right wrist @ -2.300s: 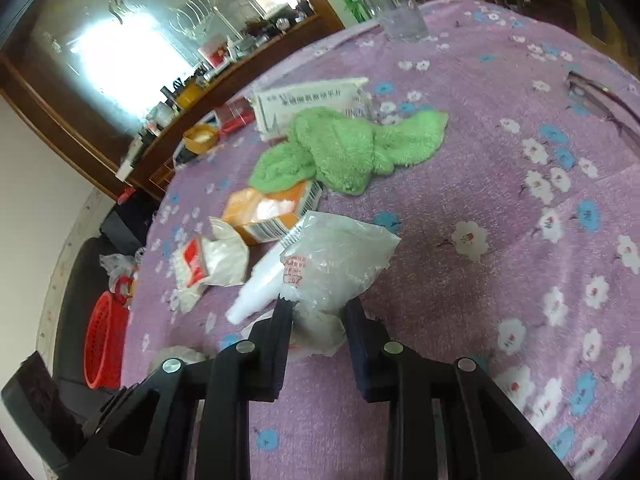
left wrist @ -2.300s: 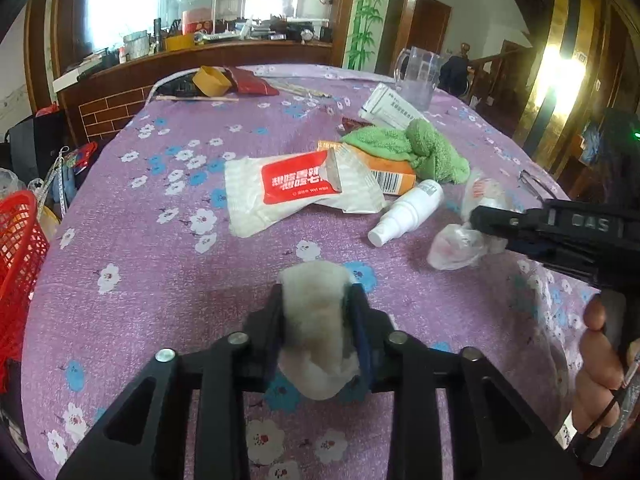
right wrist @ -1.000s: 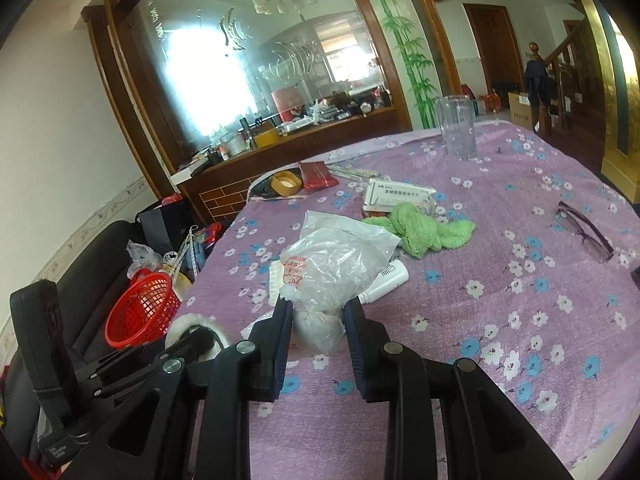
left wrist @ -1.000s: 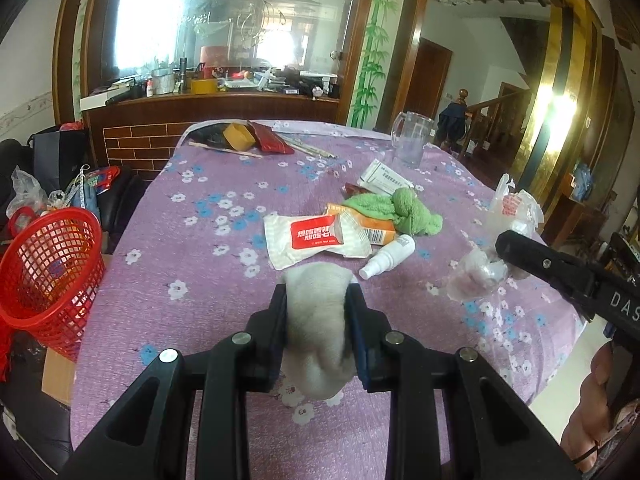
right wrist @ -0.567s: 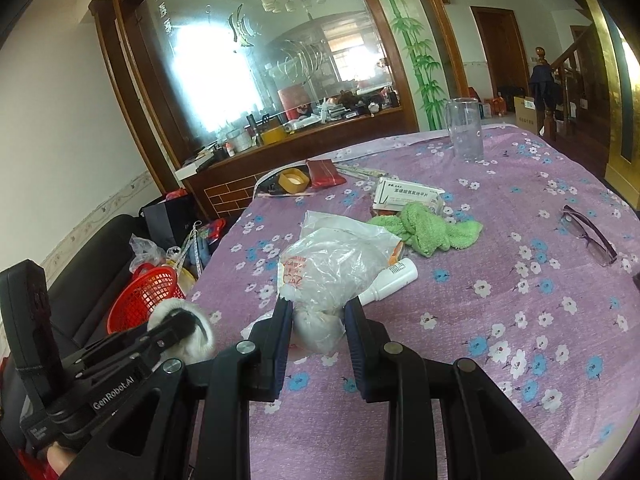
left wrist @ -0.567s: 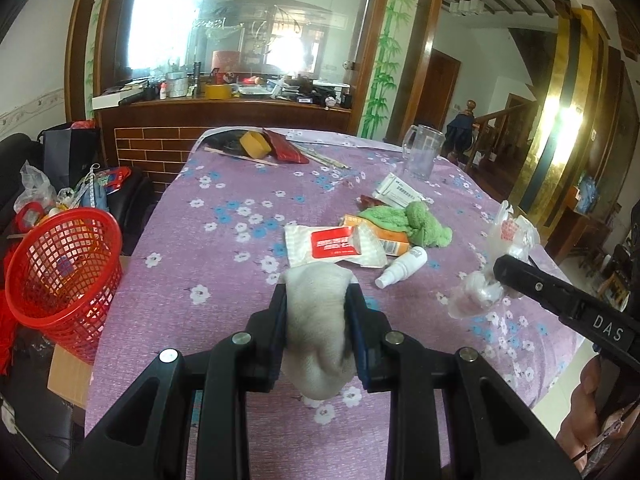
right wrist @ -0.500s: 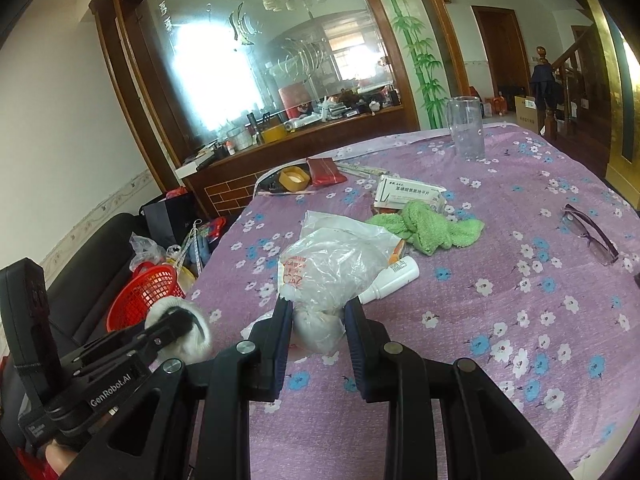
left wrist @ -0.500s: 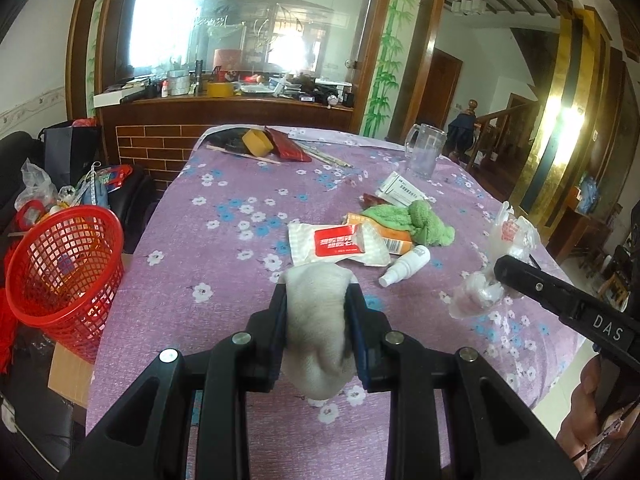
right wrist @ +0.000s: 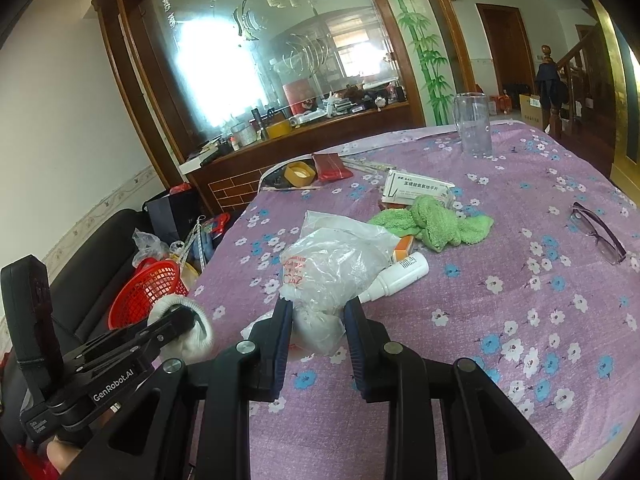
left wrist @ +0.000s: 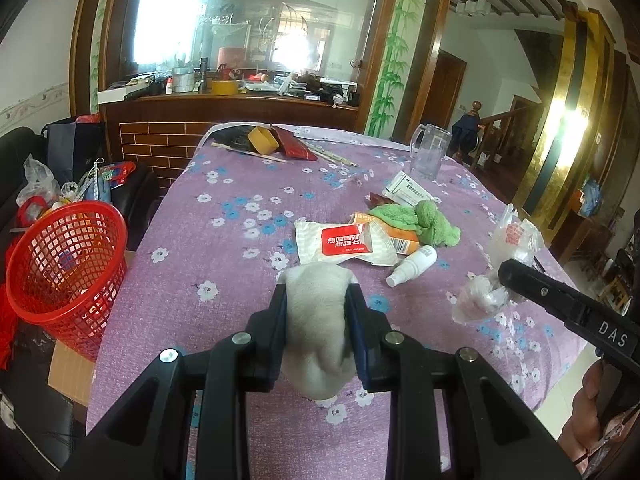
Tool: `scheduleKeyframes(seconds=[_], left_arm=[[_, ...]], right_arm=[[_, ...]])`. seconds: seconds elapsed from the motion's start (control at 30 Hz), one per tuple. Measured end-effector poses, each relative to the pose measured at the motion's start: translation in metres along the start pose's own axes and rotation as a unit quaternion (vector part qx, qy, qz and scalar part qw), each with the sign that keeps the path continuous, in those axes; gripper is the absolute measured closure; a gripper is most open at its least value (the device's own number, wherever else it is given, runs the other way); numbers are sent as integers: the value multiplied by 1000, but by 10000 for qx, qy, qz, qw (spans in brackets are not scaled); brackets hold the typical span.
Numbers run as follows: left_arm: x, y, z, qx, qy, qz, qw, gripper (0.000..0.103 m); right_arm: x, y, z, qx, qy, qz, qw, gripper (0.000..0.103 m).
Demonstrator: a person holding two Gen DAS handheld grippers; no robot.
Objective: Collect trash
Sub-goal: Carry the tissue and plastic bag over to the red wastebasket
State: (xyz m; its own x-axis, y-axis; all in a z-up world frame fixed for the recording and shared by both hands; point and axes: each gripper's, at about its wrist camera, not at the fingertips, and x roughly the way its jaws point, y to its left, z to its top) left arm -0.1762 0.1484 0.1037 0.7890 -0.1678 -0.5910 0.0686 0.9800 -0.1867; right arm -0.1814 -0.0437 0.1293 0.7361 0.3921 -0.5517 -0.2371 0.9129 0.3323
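Both grippers are loaded and held up above the table point(left wrist: 224, 248), which wears a purple flowered cloth. Clamped between the fingers of the left gripper point(left wrist: 318, 320) is a crumpled wad of off-white tissue point(left wrist: 318, 332), pinched at its middle so it bulges above and below the pads. Just to its right, the right gripper point(right wrist: 318, 328) pinches a clear plastic bag point(right wrist: 332, 264) (red print on one side) by its knotted lower end, the bag ballooning above the fingers. A red mesh basket point(left wrist: 60, 268) stands on the floor off the table's left edge, well apart from both loads. Lying on the cloth are a white wrapper with a red label point(left wrist: 344, 242), a small white bottle point(left wrist: 412, 264), a green cloth point(left wrist: 420, 222), an orange box point(left wrist: 404, 240), a glass mug point(left wrist: 430, 152) and spectacles point(right wrist: 598, 232).
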Motion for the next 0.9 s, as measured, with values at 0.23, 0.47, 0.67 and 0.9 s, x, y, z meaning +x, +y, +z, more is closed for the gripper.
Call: scheduleKeyframes(seconds=[0.23,0.47,0.67,0.9], left_arm=[[4,1,-3,17,43,49,10000,76],[10,8,-3,-65,70,151,9998,76],[9,23,-2,-195,57,222,9995,76],[3,55,0,-414,5,414,9983,76]], right_arm=[[5,-2,-6,15,60,55,10000,74],[15,-2,-10,12,195,106,9998,74],[28,-4,-11,34,330,122,9994,74],[53,17,-6,-166,507,261,9982,74]])
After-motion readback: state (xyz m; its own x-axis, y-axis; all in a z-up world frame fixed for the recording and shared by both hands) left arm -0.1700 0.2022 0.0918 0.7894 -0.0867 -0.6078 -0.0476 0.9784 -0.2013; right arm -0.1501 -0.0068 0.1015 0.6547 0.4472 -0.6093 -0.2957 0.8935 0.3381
